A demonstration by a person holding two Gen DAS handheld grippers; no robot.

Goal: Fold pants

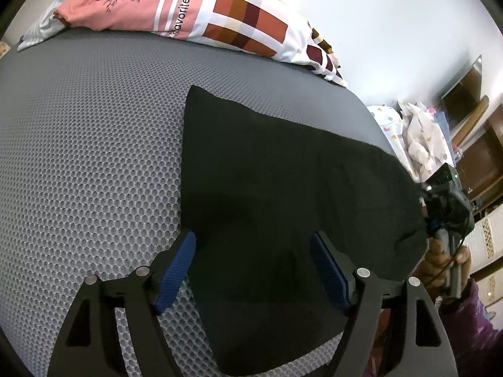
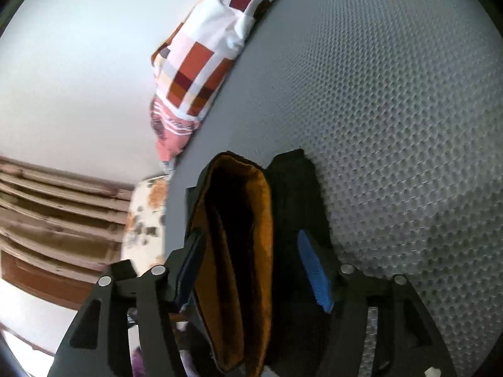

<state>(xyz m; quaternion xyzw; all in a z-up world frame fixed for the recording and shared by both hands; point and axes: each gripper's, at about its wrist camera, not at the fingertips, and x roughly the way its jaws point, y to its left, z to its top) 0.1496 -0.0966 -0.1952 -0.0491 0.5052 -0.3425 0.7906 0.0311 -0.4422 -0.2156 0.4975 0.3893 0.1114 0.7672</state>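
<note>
A: Tongs, both sets, parted. Left tongs (image 1: 253, 270) stand wide at bottom centre of left wrist view, blue pads either side of the black pants (image 1: 283, 188), nothing pinched.

B: And the right tongs (image 2: 251, 270)?

A: Jaws apart at bottom centre of right wrist view. The pants' open end, orange lining showing, sits btwn the pads w/ a gap to the right pad; left pad close to the cloth, contact unclear. Reads as let go, not gripped.

B: Where's the garment?

A: Flat on the grey mesh-pattern bed (image 1: 94, 141), a dark slab running from centre to lower right of left wrist view. Patchwork pillow (image 1: 245, 22) at upper centre, well apart. A hand (image 1: 446, 257) w/ the other tool shows at right edge.

B: So which step?

A: Prob. a fold just laid down and released; looks partly folded, how many layers can't tell.

B: Next?

A: Likely re-grip one end w/ both sets, pinch all layers together, carry over to the far end, edges lined up. Risk: lining end slips loose if only the top layer is caught.
</note>
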